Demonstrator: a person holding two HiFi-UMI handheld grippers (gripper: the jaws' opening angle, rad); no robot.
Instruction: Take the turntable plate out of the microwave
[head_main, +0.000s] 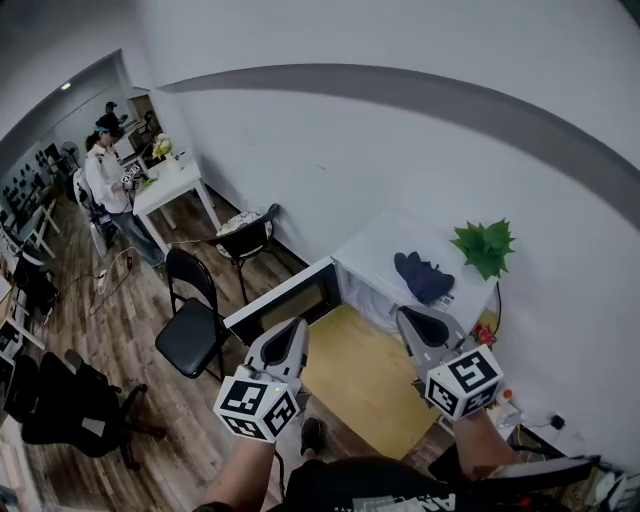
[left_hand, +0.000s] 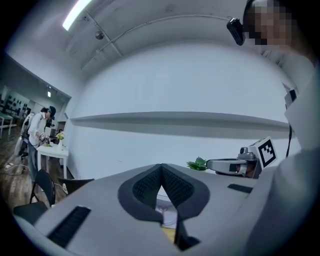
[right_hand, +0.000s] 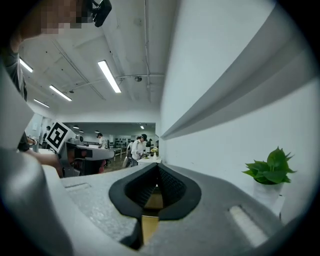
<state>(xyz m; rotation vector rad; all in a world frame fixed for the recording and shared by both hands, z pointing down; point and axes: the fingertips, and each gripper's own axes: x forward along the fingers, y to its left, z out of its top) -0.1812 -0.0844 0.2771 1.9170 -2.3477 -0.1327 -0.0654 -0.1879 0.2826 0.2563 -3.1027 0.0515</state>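
At 3 o'clock in the head view we find a green plant (head_main: 484, 247), with a dark bundle of cloth (head_main: 424, 277) just beside it at its 8 o'clock. A black folding chair (head_main: 195, 320) stands at 8 o'clock, and a second chair (head_main: 245, 238) stands by the wall at 9 o'clock. At 10 o'clock a person (head_main: 105, 180) stands at a white bench (head_main: 170, 185) — and a black office chair (head_main: 70, 405) sits low at 8 o'clock on the wooden floor (head_main: 110, 300).

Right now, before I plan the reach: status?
Left gripper, right gripper shut, empty. Microwave door open, plate not visible. Cloth on top, clear of opening.
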